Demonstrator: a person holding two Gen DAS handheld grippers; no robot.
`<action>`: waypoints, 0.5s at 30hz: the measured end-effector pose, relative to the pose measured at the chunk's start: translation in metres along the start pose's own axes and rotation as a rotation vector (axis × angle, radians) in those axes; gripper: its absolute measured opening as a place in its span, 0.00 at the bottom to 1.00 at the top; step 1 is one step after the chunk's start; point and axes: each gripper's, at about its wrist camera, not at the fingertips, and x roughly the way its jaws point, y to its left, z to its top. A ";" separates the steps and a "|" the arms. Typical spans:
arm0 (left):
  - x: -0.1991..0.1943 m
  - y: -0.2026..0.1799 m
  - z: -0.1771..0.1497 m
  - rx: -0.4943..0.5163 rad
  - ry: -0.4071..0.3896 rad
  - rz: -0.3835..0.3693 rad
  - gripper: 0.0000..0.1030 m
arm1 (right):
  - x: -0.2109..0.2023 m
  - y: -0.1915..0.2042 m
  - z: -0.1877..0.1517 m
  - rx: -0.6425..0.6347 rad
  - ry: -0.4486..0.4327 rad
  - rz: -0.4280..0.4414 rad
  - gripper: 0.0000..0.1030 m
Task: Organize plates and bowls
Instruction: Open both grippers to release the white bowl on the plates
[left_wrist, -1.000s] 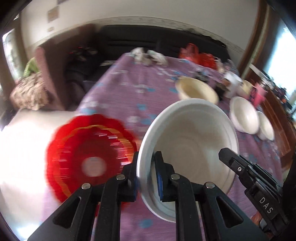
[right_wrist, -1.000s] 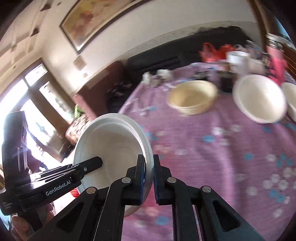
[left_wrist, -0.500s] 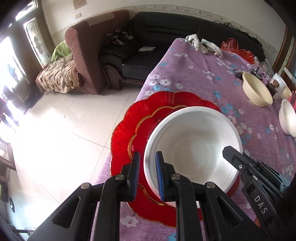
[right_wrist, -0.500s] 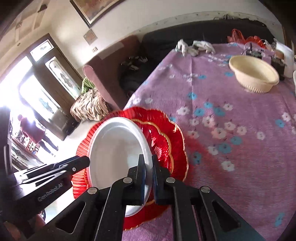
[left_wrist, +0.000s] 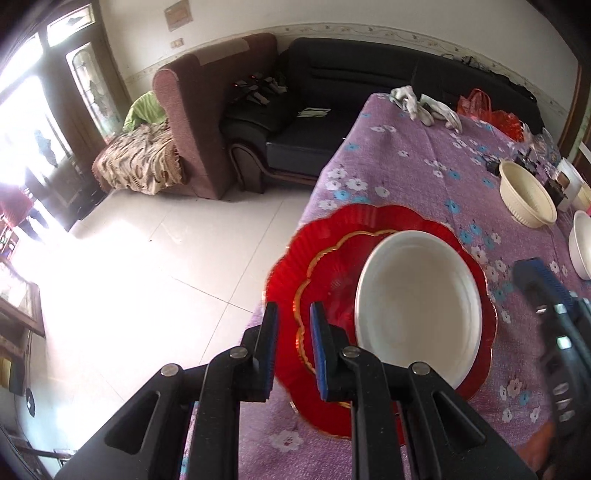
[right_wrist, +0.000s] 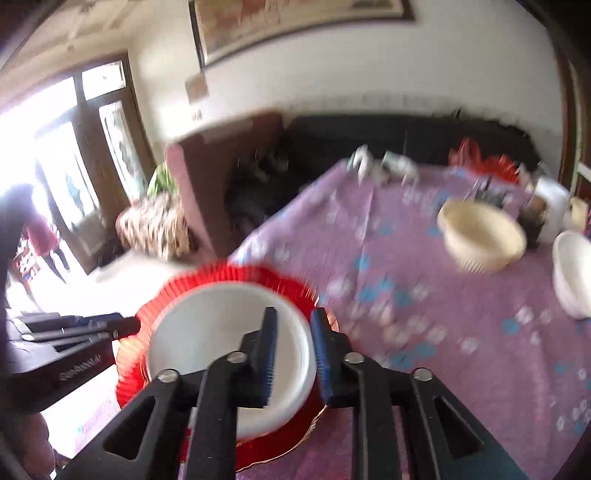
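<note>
A white bowl rests on a red scalloped plate with a gold line, at the near left corner of the purple flowered table. My left gripper is open and empty, just left of the bowl, over the red plate. My right gripper is open and empty, its jaws standing on either side of the bowl's right rim; the view is blurred. The red plate shows around the bowl there too.
A cream ribbed bowl and a white bowl stand farther right on the table. Red bags, white gloves and small clutter lie at the far end. The table edge drops to white floor on the left, with sofas beyond.
Both grippers carried the white bowl left, set it down on the red plate, then opened and let go. The left gripper has drawn off to the bowl's left.
</note>
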 end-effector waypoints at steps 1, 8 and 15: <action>-0.004 0.002 0.000 -0.008 -0.009 0.006 0.16 | -0.007 -0.005 0.002 0.016 -0.024 0.012 0.24; -0.042 -0.041 -0.008 0.052 -0.079 -0.056 0.17 | -0.050 -0.067 -0.003 0.127 -0.053 0.015 0.24; -0.056 -0.159 -0.029 0.232 -0.098 -0.146 0.48 | -0.097 -0.150 -0.032 0.201 -0.047 -0.096 0.23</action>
